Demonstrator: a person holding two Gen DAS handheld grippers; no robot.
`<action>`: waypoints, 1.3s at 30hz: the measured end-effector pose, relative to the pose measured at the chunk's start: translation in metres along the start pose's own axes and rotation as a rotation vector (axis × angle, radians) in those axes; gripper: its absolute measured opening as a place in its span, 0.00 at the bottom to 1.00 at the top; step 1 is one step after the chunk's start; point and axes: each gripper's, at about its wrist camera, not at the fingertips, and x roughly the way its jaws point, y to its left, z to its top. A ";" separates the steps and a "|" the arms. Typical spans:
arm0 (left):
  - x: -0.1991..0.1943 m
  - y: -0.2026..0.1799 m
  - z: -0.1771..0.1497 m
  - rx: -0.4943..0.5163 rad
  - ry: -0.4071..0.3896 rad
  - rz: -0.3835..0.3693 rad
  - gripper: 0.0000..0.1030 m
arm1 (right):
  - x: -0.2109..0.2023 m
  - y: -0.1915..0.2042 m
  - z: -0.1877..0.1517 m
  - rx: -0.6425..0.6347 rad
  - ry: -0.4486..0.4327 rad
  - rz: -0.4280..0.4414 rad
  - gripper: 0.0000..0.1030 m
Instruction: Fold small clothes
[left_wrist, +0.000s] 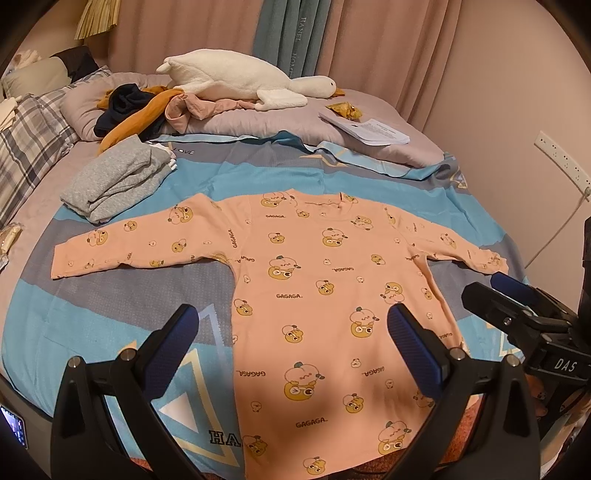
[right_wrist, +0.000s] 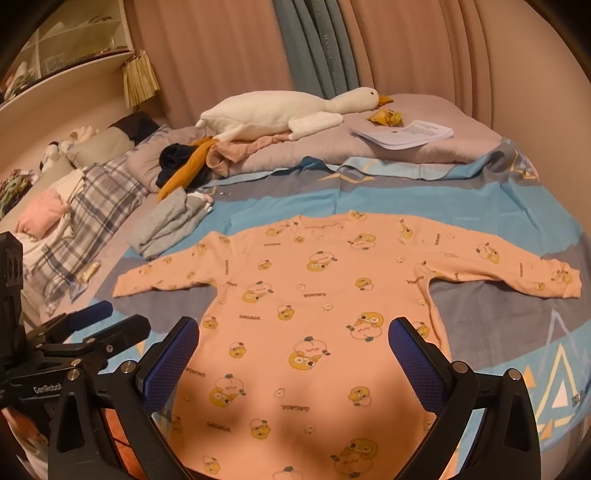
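Note:
A small peach long-sleeved shirt (left_wrist: 314, 295) with yellow cartoon prints lies flat on the bed, sleeves spread out to both sides, neck at the far end. My left gripper (left_wrist: 291, 317) hovers open above its lower left half, with nothing between the blue pads. My right gripper (right_wrist: 293, 328) hovers open above the same shirt (right_wrist: 314, 314) near the hem, also holding nothing. In the left wrist view, the right gripper (left_wrist: 513, 291) shows at the right edge beside the right sleeve. In the right wrist view, the left gripper (right_wrist: 92, 314) shows at the left edge.
A blue patterned sheet (left_wrist: 110, 321) covers the bed. Folded grey clothes (left_wrist: 114, 181) lie at the far left of the shirt. Behind are a pile of loose garments (left_wrist: 140, 107), a white plush goose (left_wrist: 243, 79), papers (left_wrist: 369, 129), a plaid pillow (left_wrist: 29, 140) and curtains.

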 end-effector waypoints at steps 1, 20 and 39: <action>0.000 0.000 0.000 0.001 -0.001 0.006 0.99 | 0.000 0.000 0.000 -0.001 -0.001 0.000 0.99; 0.000 -0.001 0.000 -0.001 0.003 0.004 0.99 | 0.001 0.001 0.001 -0.001 0.003 -0.004 0.99; 0.004 0.000 0.001 -0.006 0.006 -0.006 0.99 | 0.002 0.001 0.002 -0.002 0.007 -0.007 0.99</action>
